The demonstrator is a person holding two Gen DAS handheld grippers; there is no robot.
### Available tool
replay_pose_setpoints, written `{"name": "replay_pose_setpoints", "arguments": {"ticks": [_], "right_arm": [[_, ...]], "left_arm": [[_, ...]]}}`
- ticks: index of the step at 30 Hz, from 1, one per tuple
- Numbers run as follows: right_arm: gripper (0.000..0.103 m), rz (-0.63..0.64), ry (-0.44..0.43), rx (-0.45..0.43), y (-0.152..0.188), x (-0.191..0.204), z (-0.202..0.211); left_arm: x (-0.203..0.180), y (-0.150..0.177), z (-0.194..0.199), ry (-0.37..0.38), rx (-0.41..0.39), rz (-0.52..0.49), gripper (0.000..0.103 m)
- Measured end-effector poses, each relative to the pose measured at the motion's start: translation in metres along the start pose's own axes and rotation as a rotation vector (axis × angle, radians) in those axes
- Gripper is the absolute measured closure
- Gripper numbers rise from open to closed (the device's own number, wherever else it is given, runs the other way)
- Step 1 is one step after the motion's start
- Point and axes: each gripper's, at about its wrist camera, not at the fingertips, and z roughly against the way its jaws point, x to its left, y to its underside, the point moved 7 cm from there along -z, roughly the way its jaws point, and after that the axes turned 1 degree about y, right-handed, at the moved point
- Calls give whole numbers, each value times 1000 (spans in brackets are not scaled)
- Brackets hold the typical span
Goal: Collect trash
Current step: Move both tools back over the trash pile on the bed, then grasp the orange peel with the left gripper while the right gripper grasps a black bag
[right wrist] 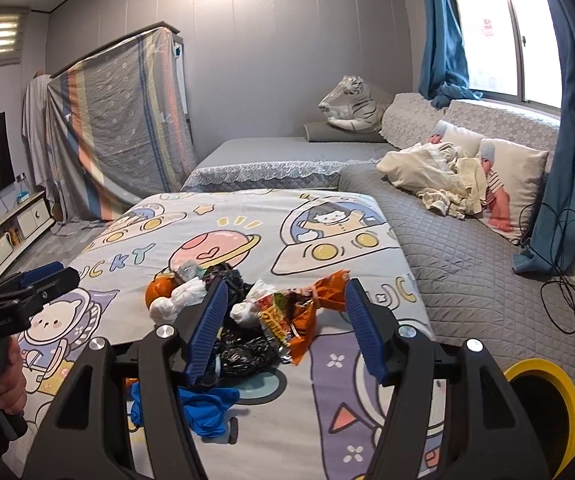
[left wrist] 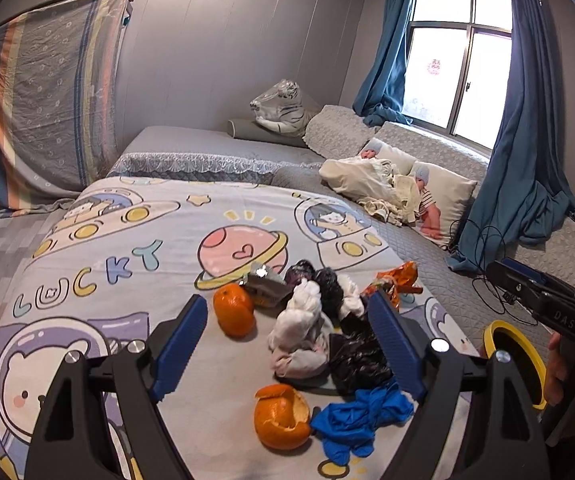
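A pile of trash lies on the cartoon bedsheet (left wrist: 127,248): a whole orange (left wrist: 234,310), an orange peel (left wrist: 281,416), a blue glove (left wrist: 361,414), white crumpled tissue (left wrist: 301,328), black plastic (left wrist: 357,354), a foil wrapper (left wrist: 263,284) and an orange snack bag (left wrist: 397,280). My left gripper (left wrist: 287,316) is open and empty, hovering over the tissue and black plastic. My right gripper (right wrist: 283,300) is open and empty above the orange snack bag (right wrist: 291,320). The blue glove (right wrist: 203,400) lies below its left finger.
A yellow-rimmed black bin (right wrist: 547,408) stands at the bed's right side; it also shows in the left wrist view (left wrist: 521,364). A grey quilted sofa (right wrist: 467,248) with pillows, cables (right wrist: 567,280) and blue curtains is to the right. A TV stand (right wrist: 7,232) is at left.
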Motion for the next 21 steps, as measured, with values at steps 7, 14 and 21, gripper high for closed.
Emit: {"name": "replay_pose_setpoints", "arguments": {"ticks": [7,14,21], "right_arm": [[45,25,-57,58,14,23,-21],[45,35,-133,142,32,43,-45],[46,45,-184,207,48,58,-62]], "left_arm": [[15,23,-12,-3,50,22,24],[22,50,-25,-10,117,26,24],[26,70,-35,-9,173,22,24]]}}
